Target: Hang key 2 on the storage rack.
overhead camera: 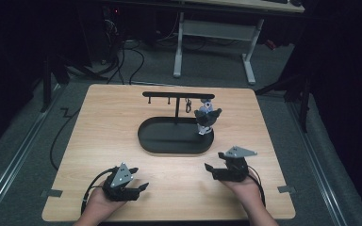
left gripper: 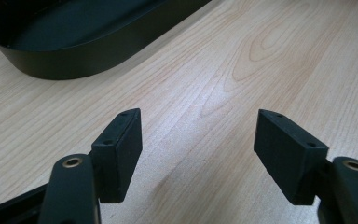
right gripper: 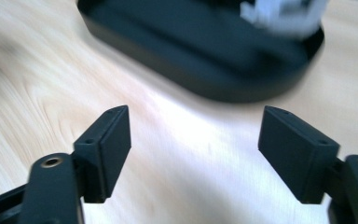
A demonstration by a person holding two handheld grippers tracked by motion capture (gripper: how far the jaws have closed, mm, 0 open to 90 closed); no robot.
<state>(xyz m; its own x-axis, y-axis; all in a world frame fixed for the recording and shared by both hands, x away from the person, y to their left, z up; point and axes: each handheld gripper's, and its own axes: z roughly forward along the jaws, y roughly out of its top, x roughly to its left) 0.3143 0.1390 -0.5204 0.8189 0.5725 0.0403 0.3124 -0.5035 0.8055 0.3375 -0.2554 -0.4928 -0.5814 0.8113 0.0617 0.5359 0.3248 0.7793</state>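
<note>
A pale wood-grain counter (overhead camera: 122, 122) stands on grey carpet in a dark room, carrying a black oval tray (overhead camera: 169, 141) mid-counter. The small figure (overhead camera: 206, 118) hangs over the tray's right end. Left hand-held gripper (overhead camera: 141, 187) and right hand-held gripper (overhead camera: 209, 169) sit near the front edge, both spread and empty.

Two hand-held grippers, left gripper (overhead camera: 141, 187) and right gripper (overhead camera: 209, 168): matt black bodies, each topped by a grey three-cornered plate with small dark holes; blocky black pads (left gripper: 121, 151) with two screw holes, brass-ringed pivots, black cables looping behind. Forearms bare, no sleeves.
</note>
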